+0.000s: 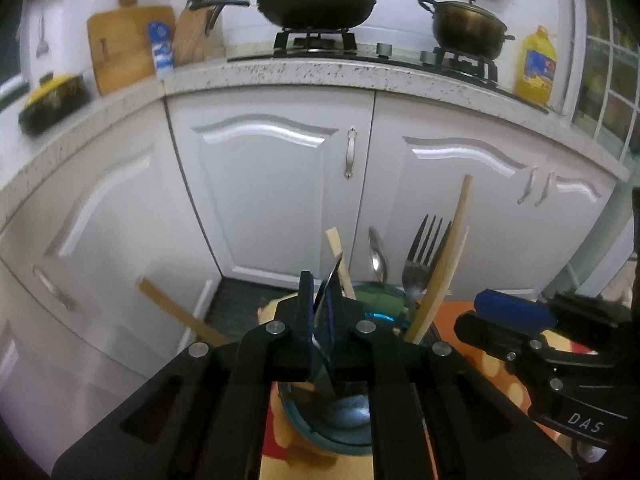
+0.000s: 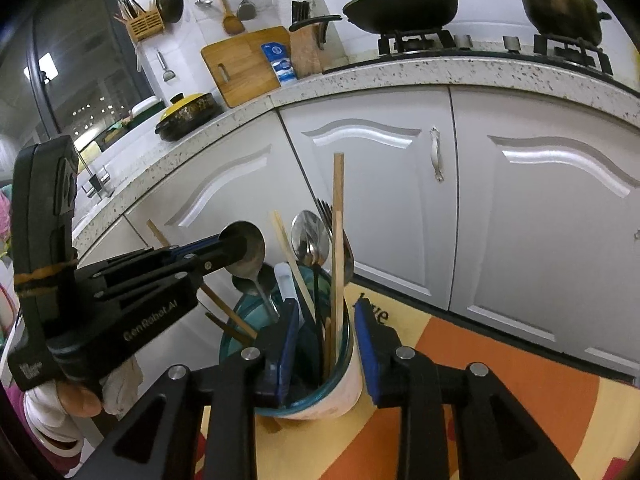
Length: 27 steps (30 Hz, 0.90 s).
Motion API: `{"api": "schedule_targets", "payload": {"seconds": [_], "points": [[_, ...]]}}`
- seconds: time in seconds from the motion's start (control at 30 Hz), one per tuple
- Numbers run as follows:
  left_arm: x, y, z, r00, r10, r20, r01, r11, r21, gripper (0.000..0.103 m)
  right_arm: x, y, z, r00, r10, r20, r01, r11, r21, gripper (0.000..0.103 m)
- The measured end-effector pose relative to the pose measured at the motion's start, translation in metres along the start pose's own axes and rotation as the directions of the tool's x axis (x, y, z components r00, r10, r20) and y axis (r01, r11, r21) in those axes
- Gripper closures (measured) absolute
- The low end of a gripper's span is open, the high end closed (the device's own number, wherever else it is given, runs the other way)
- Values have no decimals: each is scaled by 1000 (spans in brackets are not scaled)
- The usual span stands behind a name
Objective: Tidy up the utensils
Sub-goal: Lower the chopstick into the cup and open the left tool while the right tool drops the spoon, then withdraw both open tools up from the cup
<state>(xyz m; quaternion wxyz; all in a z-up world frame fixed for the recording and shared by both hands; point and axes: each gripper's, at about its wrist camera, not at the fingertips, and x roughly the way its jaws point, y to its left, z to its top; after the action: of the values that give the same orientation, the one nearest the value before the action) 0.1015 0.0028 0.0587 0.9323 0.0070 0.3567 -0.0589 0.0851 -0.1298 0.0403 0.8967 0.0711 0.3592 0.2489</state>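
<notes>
A glass utensil holder [image 2: 320, 392] stands on an orange-and-yellow mat [image 2: 500, 380] before white cabinet doors [image 2: 384, 200], holding a fork [image 1: 420, 252], spoons [image 2: 310, 236] and wooden sticks [image 2: 338, 240]. The right gripper [image 2: 326, 356] straddles the holder's rim, released, pads clear of the glass. The left gripper [image 1: 322, 312] pinches a large metal spoon [image 2: 246, 248], its pads nearly together on the handle.

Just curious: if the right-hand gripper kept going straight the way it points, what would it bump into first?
Probably the utensil cup: the right gripper already straddles its rim, with wooden sticks standing just ahead. Depth is hard to judge.
</notes>
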Motion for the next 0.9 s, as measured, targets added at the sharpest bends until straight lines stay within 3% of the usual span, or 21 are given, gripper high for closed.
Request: {"api": "schedule_targets", "payload": {"seconds": [0.23,0.57,0.9], "points": [[-17,4,-10,1000,-17,15,17,999,-38,63,-9,-2,-9,1000,-14,-7,14,1000,15,76],[-40,-3,-26,1000,-20,20,21,999,-44,60,-26,17,-19,998,-62,21,62,998,-11,75],[-66,-7,-46,999,-26,30,27,998,-60,60,-45,36,-37,994,-101,44,101,995,3,68]]}}
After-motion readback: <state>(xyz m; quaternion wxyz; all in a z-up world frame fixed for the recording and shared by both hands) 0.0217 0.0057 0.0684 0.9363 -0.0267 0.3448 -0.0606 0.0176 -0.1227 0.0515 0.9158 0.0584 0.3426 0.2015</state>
